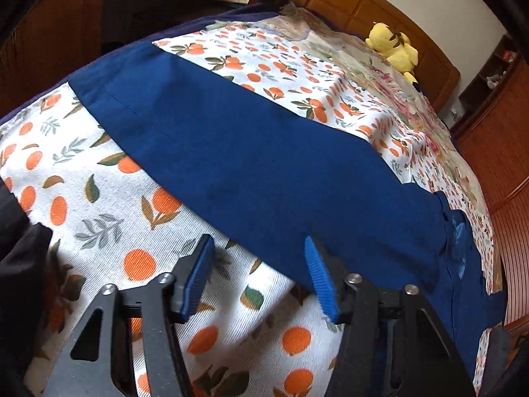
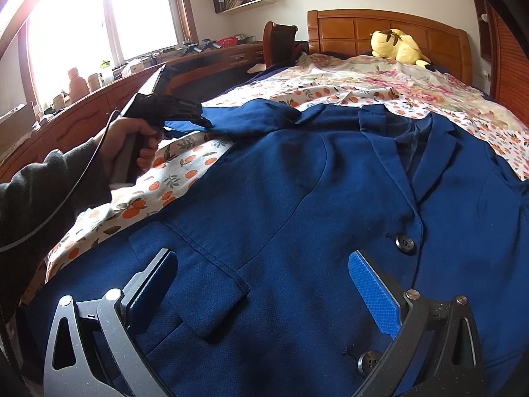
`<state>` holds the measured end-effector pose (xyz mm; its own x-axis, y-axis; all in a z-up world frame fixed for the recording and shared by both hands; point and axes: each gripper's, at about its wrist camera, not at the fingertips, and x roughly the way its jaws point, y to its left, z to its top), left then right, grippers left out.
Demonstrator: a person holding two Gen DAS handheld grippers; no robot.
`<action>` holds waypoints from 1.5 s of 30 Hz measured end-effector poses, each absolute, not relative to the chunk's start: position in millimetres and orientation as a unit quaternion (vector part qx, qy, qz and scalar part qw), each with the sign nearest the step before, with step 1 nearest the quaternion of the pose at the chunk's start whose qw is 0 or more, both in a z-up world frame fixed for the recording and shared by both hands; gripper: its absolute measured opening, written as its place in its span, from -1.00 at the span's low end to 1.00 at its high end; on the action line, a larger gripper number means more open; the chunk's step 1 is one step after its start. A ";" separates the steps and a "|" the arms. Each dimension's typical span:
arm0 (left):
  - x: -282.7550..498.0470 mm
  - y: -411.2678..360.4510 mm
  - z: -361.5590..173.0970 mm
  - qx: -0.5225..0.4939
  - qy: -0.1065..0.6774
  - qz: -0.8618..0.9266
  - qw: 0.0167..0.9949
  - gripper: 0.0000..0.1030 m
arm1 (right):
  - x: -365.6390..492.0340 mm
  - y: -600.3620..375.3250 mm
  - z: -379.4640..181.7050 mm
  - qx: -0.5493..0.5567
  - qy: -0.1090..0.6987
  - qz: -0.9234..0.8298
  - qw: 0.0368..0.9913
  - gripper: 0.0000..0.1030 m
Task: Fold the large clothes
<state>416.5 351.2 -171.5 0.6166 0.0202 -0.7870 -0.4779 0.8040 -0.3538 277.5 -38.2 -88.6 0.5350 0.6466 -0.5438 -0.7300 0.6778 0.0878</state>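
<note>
we log: left gripper point(image 1: 259, 276) part-open at blue jacket point(image 2: 297, 215) sleeve edge, grasping nothing; right gripper point(image 2: 264, 292) released, over jacket front.

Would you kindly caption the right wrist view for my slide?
Open right tool above a blue blazer on an orange-print bedspread; left tool at its sleeve.

Your right wrist view is lit by daylight from the window point(image 2: 99, 16) at upper left, which is blown out to white glare and puts the hand point(image 2: 132, 145) in front of it in shade. The blue jacket point(image 2: 297, 215) reads evenly lit and sharp. Your left wrist view is dimmer at its top left, with slight blur on the blue pads point(image 1: 319, 278). Both views show strong fisheye bending and dark vignetted corners.
</note>
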 end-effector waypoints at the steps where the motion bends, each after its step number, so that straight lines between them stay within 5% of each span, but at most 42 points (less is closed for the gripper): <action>1: 421.1 350.2 -171.1 -0.273 0.417 0.146 0.855 -0.20 | 277.0 -37.6 -89.2 -0.076 0.276 0.394 0.873 1.00; 3: 428.4 343.9 -165.2 -0.250 0.422 0.150 0.858 -0.84 | 275.4 -37.3 -89.7 -0.077 0.275 0.393 0.874 1.00; 5: 431.0 331.9 -153.9 -0.206 0.428 0.163 0.865 -0.95 | 274.7 -37.4 -89.5 -0.078 0.274 0.393 0.874 1.00; 16: 374.5 218.7 -46.5 -0.058 0.371 0.123 0.918 -0.97 | 263.5 -49.0 -80.8 -0.089 0.248 0.381 0.886 1.00; 25: 337.8 174.8 -43.9 -0.013 0.384 0.110 0.916 -0.96 | 263.1 -59.4 -74.3 -0.093 0.233 0.378 0.891 1.00; 28: 327.1 177.8 -47.2 -0.015 0.384 0.105 0.917 -0.71 | 264.4 -62.7 -74.8 -0.091 0.235 0.378 0.891 1.00; 30: 318.9 182.9 -47.3 -0.019 0.373 0.106 0.921 -0.13 | 264.2 -62.0 -75.0 -0.090 0.236 0.378 0.890 1.00; 35: 308.2 209.5 -49.2 -0.039 0.348 0.122 0.929 0.51 | 263.9 -60.4 -76.3 -0.092 0.239 0.379 0.889 1.00; 45: 336.3 282.5 -109.4 -0.053 0.376 0.180 0.907 0.51 | 269.6 -56.9 -80.7 -0.096 0.256 0.376 0.886 1.00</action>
<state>336.3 282.5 -109.4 0.6516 0.2876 -0.7019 -0.3670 0.9294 0.0400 269.6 -56.9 -80.7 0.5873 0.6159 -0.5252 -0.7144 0.6994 0.0213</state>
